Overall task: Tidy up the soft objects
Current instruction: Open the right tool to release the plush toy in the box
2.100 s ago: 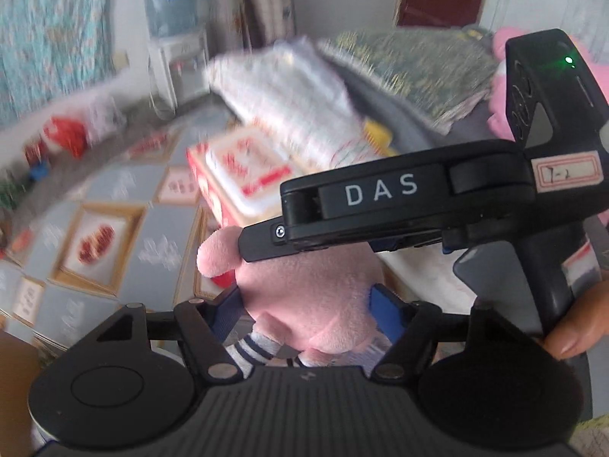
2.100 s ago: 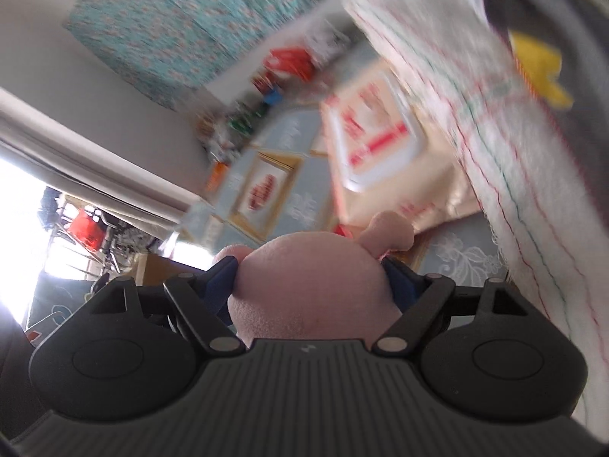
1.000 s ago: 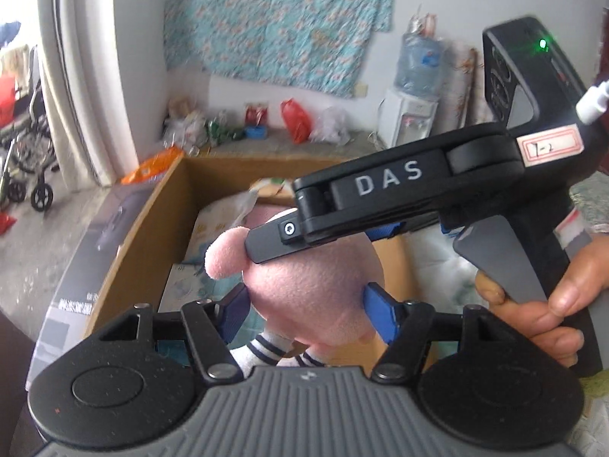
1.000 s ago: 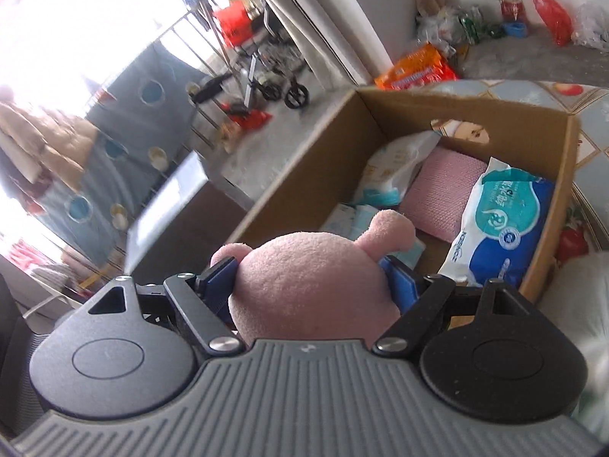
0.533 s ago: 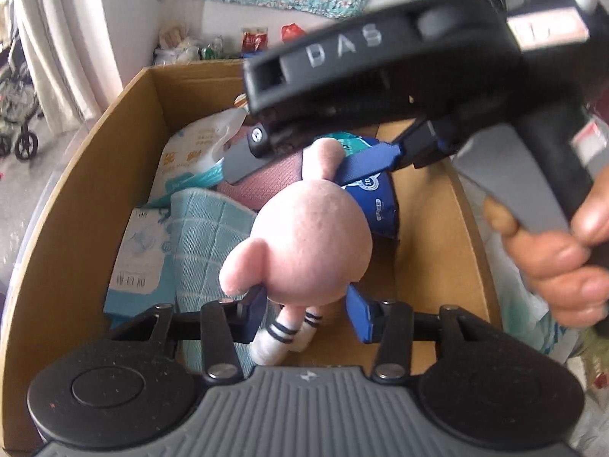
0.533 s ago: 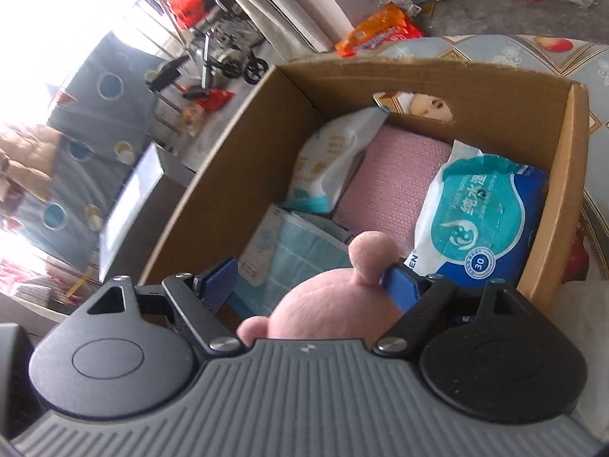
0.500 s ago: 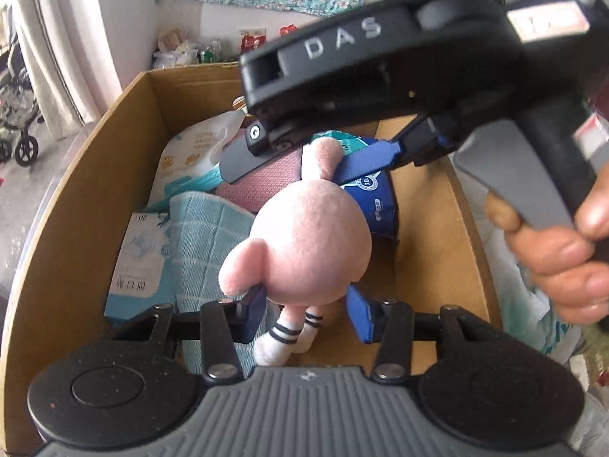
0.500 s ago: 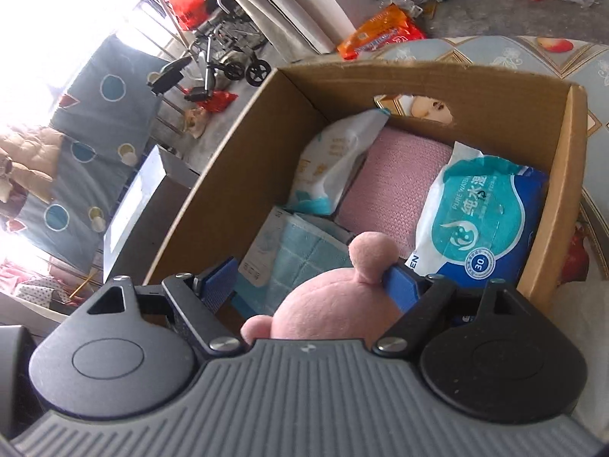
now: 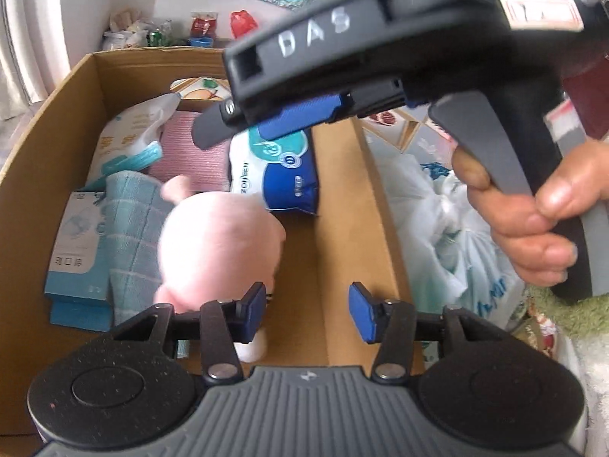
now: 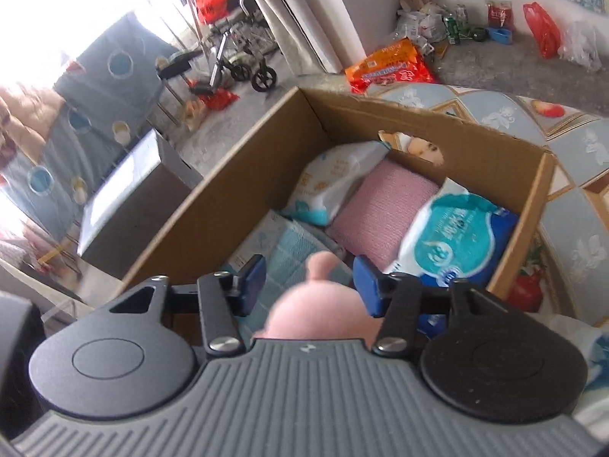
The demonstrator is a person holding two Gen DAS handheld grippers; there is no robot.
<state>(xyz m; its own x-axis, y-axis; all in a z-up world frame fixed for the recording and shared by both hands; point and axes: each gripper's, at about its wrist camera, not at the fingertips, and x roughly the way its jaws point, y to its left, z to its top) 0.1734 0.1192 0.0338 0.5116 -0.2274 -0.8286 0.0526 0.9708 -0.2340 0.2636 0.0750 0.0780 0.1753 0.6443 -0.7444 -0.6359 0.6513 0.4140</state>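
A pink plush toy (image 9: 219, 240) is inside the cardboard box (image 9: 342, 205), blurred by motion, over the teal towel (image 9: 133, 228). My left gripper (image 9: 306, 310) is open and empty just above the box's near end, with the plush to the left of its left finger. My right gripper (image 10: 308, 280) is open above the box, and the plush (image 10: 319, 312) shows low between its fingers without being gripped. In the left wrist view the right gripper's body (image 9: 380, 57) crosses the top of the frame.
The box also holds a blue wipes pack (image 9: 278, 175), a pink cloth (image 9: 190, 156), a white wipes pack (image 9: 129, 141) and a light blue carton (image 9: 76, 251). A plastic bag (image 9: 449, 228) lies right of the box. A patterned sheet (image 10: 571, 144) lies beyond it.
Both grippers have opened and let go of the pink plush. It has dropped down into the box, to the left of the left gripper.
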